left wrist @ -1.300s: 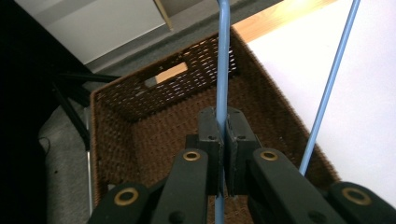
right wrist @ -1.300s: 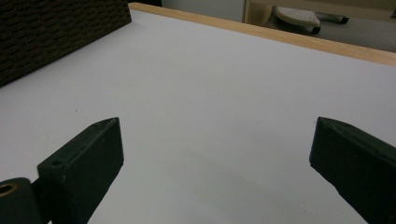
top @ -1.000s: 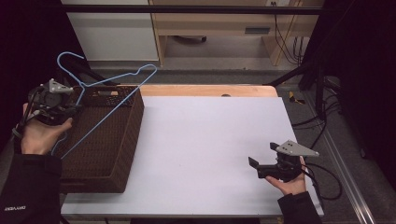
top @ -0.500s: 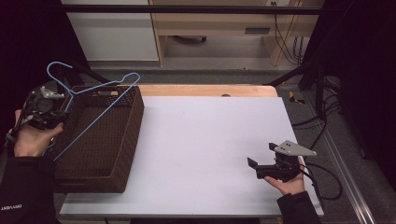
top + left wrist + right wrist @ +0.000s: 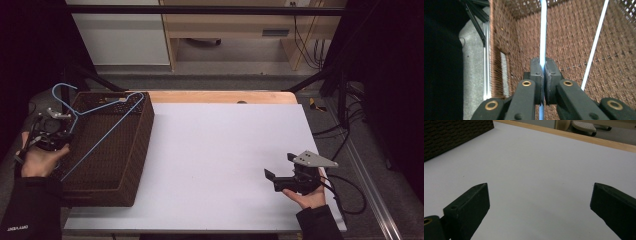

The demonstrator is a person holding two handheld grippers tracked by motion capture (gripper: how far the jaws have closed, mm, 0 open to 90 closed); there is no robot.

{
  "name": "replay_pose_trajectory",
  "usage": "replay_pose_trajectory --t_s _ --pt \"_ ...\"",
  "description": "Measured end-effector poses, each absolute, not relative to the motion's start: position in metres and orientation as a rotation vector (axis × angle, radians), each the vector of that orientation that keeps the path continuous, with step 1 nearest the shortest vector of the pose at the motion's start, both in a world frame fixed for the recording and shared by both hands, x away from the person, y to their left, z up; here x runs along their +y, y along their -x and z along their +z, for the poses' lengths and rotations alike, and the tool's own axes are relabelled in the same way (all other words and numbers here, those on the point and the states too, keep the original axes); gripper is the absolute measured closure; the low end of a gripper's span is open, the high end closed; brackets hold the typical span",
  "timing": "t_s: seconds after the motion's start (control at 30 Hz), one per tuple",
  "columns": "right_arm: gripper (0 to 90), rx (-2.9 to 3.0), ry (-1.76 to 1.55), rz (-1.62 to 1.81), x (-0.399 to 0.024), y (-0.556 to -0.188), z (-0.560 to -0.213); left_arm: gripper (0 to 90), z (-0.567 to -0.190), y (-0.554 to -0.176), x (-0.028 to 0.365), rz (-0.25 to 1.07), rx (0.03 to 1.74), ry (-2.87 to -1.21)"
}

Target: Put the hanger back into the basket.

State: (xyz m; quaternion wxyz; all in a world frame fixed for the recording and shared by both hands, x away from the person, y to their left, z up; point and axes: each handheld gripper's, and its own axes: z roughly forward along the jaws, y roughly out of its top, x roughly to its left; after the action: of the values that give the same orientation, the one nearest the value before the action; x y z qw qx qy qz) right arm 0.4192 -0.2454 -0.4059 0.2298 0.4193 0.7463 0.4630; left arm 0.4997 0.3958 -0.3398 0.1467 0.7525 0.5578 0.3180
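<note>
Scene: seen from the high view, a white counter (image 5: 225,160) with a wooden strip along its far edge, and a dark brown wicker basket (image 5: 131,165) standing at its left end.

Left hand-held gripper: the left hand-held gripper (image 5: 50,131) sits at the basket's left rim, held in a hand with a dark sleeve. In the left gripper view its two black jaws are pressed together on a thin blue wire, with woven basket wall and floor behind them.

Hanger: a light blue wire hanger (image 5: 107,127) is clamped in that grip. Its hook sticks up and out past the basket's far left corner; its triangular frame lies tilted across the basket's opening, reaching the far rim. In the left gripper view a second wire of the hanger (image 5: 596,42) slants across the weave to the right of the clamped one.

Right hand-held gripper: the right hand-held gripper (image 5: 280,172) rests low over the counter's near right part, well apart from the basket. Its jaws stand wide apart with only bare counter between them.
</note>
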Motion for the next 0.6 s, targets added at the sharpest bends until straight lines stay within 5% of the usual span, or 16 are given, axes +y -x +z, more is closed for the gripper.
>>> replay_pose_trajectory --t_s 0.6 --pt "3.2 2.058 -1.146 1.270 -0.245 -0.419 -0.406 85.6 -0.389 -0.504 0.386 0.804 1.641 -2.247"
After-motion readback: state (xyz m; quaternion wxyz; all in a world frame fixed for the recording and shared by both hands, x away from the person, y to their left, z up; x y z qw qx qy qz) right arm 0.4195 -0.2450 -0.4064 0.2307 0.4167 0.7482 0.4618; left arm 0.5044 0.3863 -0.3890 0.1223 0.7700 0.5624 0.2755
